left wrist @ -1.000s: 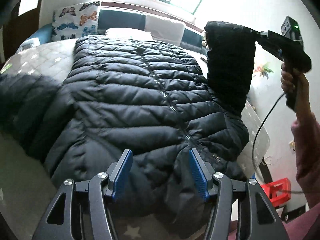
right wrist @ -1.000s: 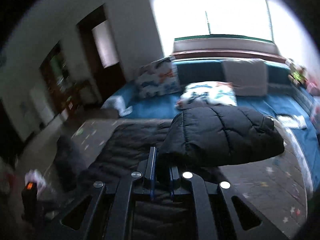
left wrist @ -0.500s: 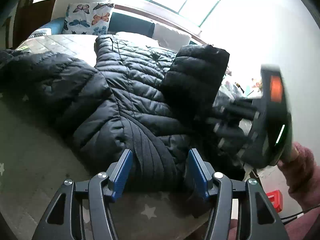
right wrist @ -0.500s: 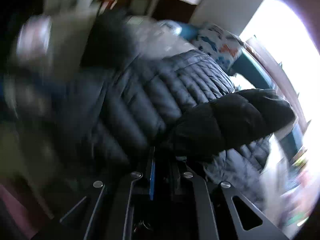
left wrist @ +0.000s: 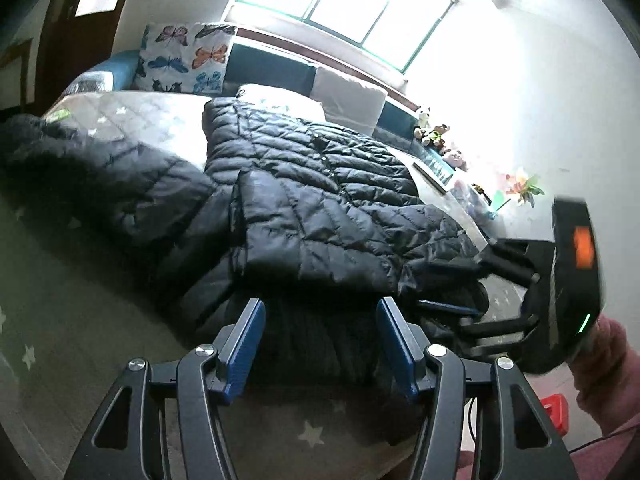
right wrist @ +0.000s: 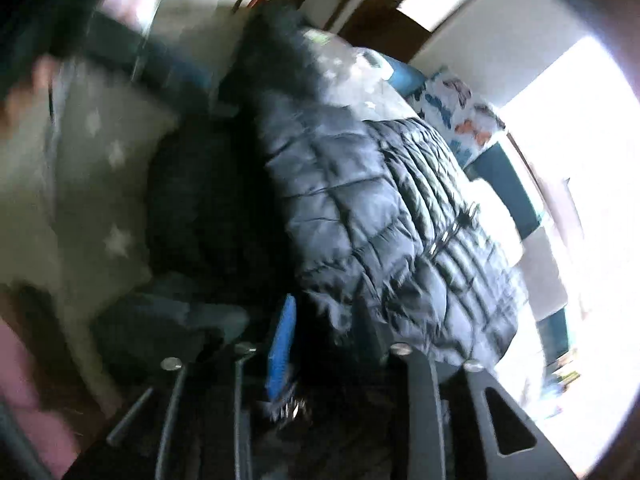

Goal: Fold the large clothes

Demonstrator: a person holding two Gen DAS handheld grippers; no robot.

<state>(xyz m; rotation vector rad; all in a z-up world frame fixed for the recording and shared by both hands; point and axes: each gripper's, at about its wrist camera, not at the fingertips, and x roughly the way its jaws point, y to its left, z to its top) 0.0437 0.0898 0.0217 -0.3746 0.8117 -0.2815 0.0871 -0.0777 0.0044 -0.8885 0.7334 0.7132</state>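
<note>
A black quilted puffer jacket [left wrist: 320,184] lies spread on the grey star-patterned bed [left wrist: 80,320]. Its right sleeve [left wrist: 312,232] lies folded across the body; the other sleeve [left wrist: 100,176] stretches out to the left. My left gripper [left wrist: 320,344] is open and empty, just in front of the jacket's hem. My right gripper [left wrist: 444,288] shows at the right in the left wrist view, jaws apart at the jacket's right edge. In the blurred right wrist view the jacket [right wrist: 400,220] fills the middle, and the right gripper [right wrist: 328,344] stands open with jacket fabric between its jaws.
A butterfly pillow [left wrist: 184,60] and white pillows [left wrist: 348,100] lie at the head of the bed under a bright window. Stuffed toys [left wrist: 432,132] sit along the right side. A red crate [left wrist: 554,412] stands on the floor at the right.
The right gripper has brought the raised sleeve down and laid it across the jacket body, then opened. The left gripper stayed open while its view shifted.
</note>
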